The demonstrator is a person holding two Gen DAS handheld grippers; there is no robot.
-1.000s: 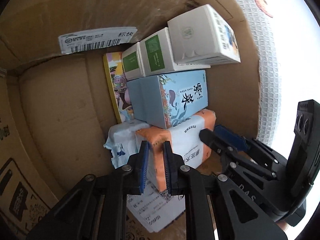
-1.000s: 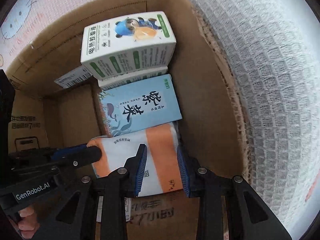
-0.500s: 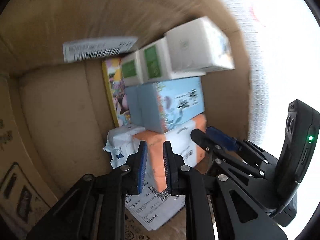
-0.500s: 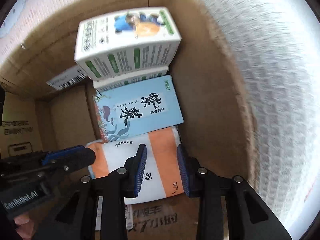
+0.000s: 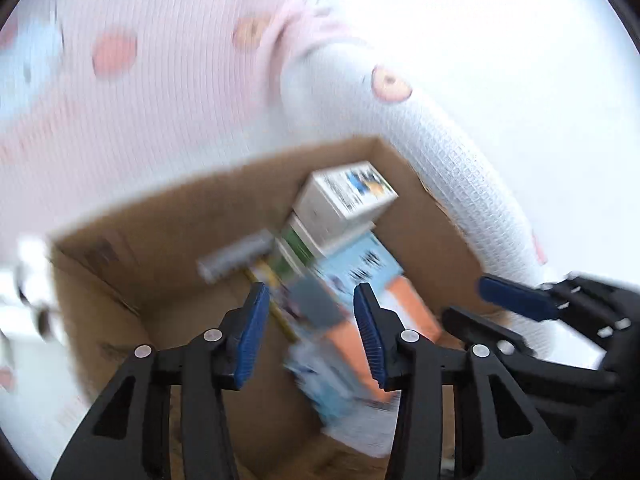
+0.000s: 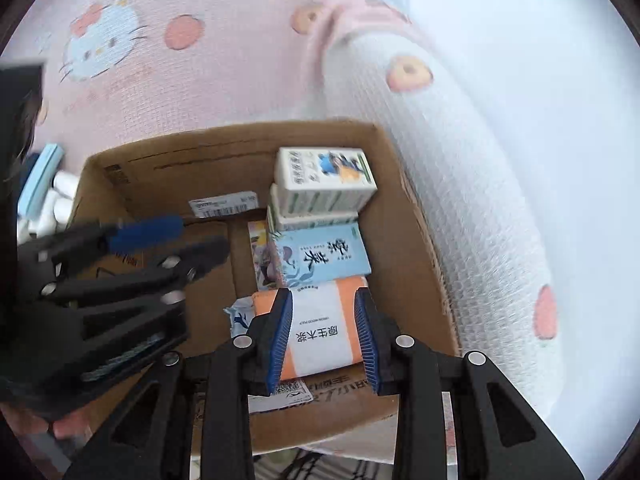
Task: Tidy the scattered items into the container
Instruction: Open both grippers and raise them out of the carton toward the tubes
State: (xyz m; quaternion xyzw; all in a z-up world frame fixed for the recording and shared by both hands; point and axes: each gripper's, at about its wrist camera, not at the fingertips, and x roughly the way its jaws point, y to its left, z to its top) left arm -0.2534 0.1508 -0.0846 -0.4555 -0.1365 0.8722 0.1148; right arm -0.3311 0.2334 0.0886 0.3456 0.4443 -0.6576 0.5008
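Pink mat | cardboard box (image 6: 168,176) left half bare | left tongs (image 5: 308,334) opening, empty | right tongs (image 6: 322,340) narrow, empty

Left gripper (image 5: 308,336) up close: two black plastic arms with triangular cut-outs, each tipped by a ribbed blue pad (image 5: 251,336), silver round screw heads (image 5: 212,335) shining at the joints. Right gripper (image 6: 323,334) is the same build, black frame, blue ridged pads (image 6: 280,336), silver rivets. Seen from the right wrist, the left one shows blurred, with dark linkages and one blue finger.
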